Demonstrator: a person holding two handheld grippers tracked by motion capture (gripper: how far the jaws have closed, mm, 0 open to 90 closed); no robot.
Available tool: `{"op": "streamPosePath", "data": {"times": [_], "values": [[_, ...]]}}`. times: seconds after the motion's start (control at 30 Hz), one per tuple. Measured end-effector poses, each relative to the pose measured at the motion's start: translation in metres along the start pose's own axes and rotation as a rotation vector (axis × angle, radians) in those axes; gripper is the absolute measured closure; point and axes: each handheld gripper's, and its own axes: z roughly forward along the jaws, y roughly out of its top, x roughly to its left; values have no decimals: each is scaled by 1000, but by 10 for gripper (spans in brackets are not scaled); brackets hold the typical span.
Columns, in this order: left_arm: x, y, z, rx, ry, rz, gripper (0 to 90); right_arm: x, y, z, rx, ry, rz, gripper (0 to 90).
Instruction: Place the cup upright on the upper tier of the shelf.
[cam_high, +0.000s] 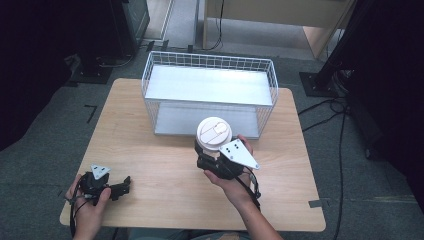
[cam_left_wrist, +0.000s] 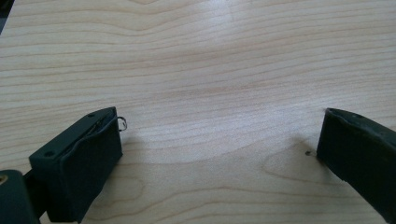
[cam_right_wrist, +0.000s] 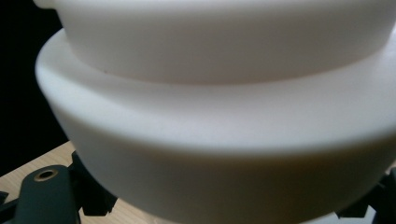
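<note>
Right claw (cam_high: 212, 156) grips a white lidded cup (cam_high: 214, 133) by its body beneath the lid, just before the wire basket (cam_high: 210, 62), where the likely light, crushable wall wants gentle pressure, while the left claw (cam_high: 120, 189) rests wide open and empty on the desk (cam_high: 150, 150).

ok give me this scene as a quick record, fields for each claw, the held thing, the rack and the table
left claw: open, holding nothing, low over the wooden table near its front left corner
right claw: shut on the white lidded cup
white lidded cup: upright, held in front of the rack
white wire rack: at the table's far side, two shelves with nothing on them
</note>
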Motion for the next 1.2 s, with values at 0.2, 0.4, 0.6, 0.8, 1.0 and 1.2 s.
{"op": "streamPosePath", "data": {"times": [0.2, 0.4, 0.6, 0.8, 1.0, 1.2], "values": [[0, 0, 0, 0, 0, 0, 2, -5, 14, -2, -25, -11, -1, 161], [0, 0, 0, 0, 0, 1, 2, -9, 27, -3, -42, -23, -12, 161], [0, 0, 0, -1, 0, 0, 2, -12, 41, -2, -52, -35, -36, 161], [0, 0, 0, -1, 0, 0, 2, -14, 54, -2, -71, -42, -42, 161], [0, 0, 0, -1, 1, 0, 2, -19, 66, 1, -79, -48, -29, 162], [0, 0, 0, -1, 0, 0, 2, -26, 78, 5, -94, -70, -17, 162]]}}
